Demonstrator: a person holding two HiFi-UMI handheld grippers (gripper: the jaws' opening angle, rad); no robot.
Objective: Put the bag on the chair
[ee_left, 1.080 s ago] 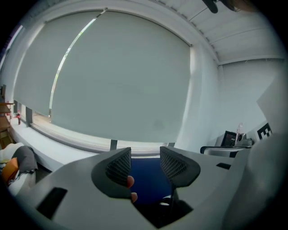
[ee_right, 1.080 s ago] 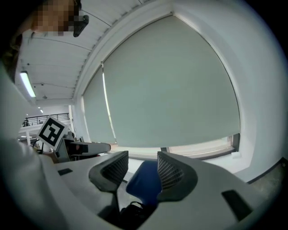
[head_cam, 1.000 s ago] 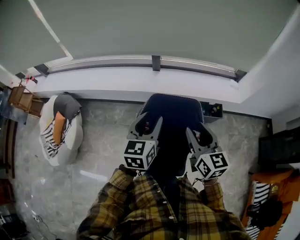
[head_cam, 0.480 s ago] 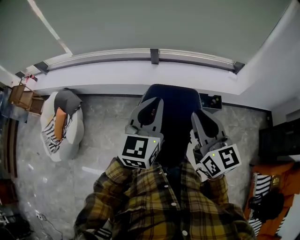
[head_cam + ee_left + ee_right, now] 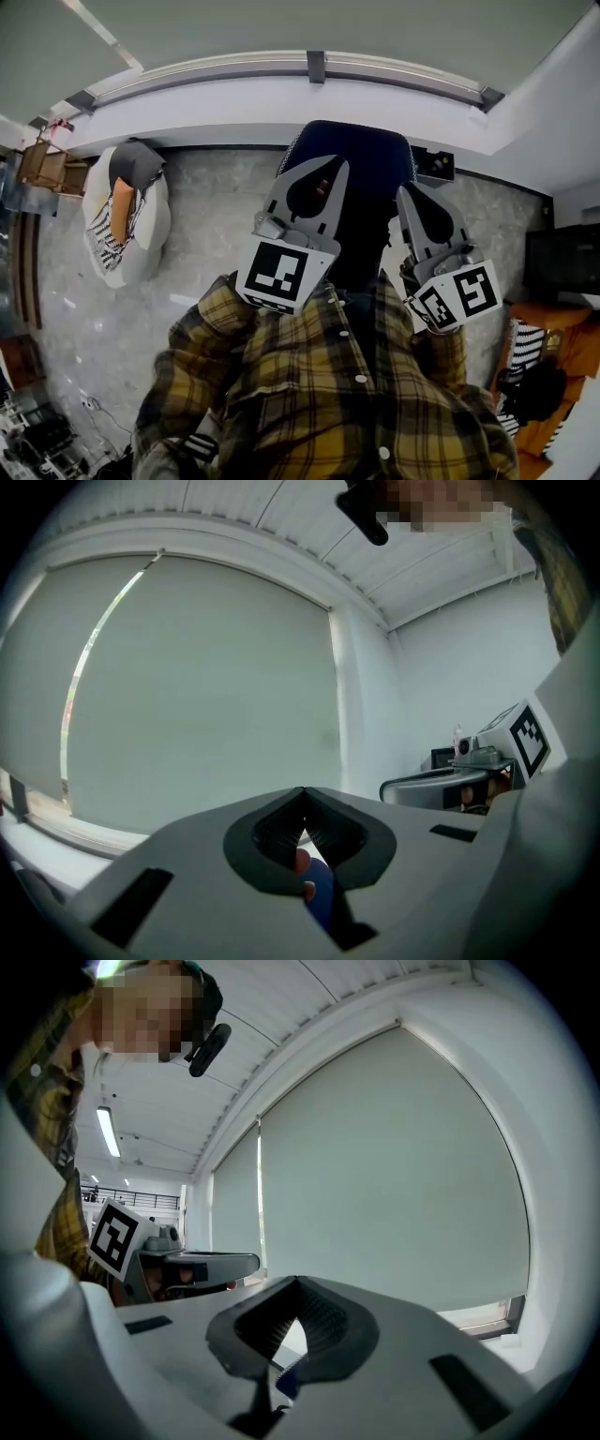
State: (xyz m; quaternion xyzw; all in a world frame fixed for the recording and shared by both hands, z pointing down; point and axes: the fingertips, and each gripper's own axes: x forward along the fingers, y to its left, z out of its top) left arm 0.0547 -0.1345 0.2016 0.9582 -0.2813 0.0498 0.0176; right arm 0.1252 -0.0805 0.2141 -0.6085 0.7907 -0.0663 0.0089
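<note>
The left gripper [image 5: 330, 167] and the right gripper [image 5: 411, 193] have just closed their jaws, each pinching the cloth of the dark blue bag [image 5: 361, 159]. The bag hangs between them in front of the person's chest, well apart from the white chair [image 5: 150, 255] at the left

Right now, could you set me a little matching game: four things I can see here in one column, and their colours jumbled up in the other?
Things:
1. bag
2. chair at the left
3. shirt
4. window blind

Colours:
A. yellow and dark checks
B. pale grey-green
C. dark blue
D. white

Pairs: 1-C; 2-D; 3-A; 4-B
</note>
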